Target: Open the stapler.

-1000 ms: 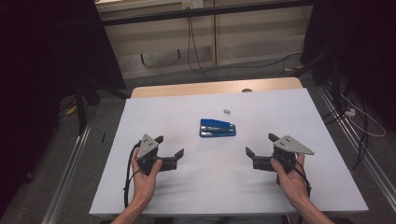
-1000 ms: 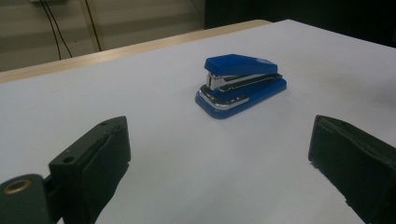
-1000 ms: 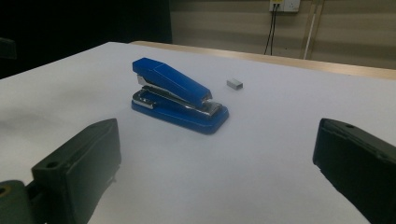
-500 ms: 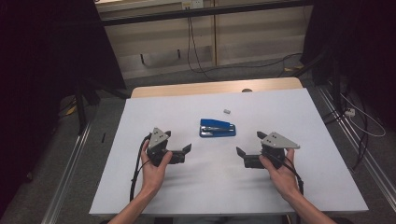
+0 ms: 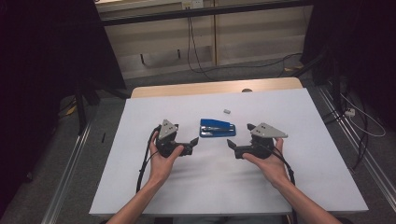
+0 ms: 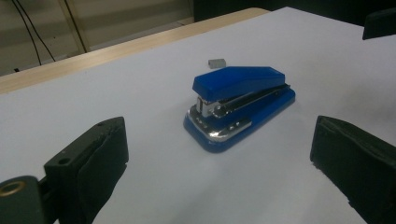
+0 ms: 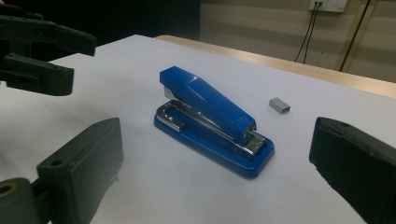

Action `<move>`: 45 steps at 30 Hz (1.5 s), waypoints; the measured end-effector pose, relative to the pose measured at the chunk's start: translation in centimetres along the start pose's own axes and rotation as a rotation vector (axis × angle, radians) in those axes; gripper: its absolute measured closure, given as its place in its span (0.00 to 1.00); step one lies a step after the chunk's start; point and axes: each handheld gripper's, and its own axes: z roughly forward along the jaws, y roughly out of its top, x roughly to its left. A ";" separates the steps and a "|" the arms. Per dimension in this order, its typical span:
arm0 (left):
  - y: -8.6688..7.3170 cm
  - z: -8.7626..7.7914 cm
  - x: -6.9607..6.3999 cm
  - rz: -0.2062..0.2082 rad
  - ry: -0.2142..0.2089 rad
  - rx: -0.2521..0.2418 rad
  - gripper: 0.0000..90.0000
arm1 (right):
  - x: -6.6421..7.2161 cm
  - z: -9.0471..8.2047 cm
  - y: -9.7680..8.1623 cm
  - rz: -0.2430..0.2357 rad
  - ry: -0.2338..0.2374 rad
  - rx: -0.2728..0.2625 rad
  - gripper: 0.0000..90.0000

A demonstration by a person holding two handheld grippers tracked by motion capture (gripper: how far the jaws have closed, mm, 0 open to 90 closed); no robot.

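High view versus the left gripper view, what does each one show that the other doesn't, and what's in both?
High view alone: both hands, the left hand holding the left gripper, the right gripper, the floor cables and the whole table. Left gripper view alone: a close look at the stapler's chrome front end and its own two black jaws standing wide apart. Both: the blue stapler lying on the white surface, with the small grey staple block just beyond it.

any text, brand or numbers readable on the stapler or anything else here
None can be read.
Blue stapler: no readable label or brand; a faint mark near its hinge end is too blurred to tell.
Small grey staple block: no markings visible.
Left gripper and right gripper: no readable print.
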 end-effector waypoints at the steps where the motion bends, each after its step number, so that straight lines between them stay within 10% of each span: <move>1: 0.1 0.2 0.1 0.003 0.002 -0.008 0.05 | 0.0 0.2 0.1 0.003 0.000 0.001 0.03; 23: 1.5 3.6 1.2 -0.001 -0.009 0.001 0.05 | -0.8 3.9 1.5 0.006 0.012 0.006 0.19; 45: 0.1 4.3 0.9 -0.008 -0.025 0.088 0.07 | -0.6 4.9 0.5 -0.038 0.079 0.073 0.67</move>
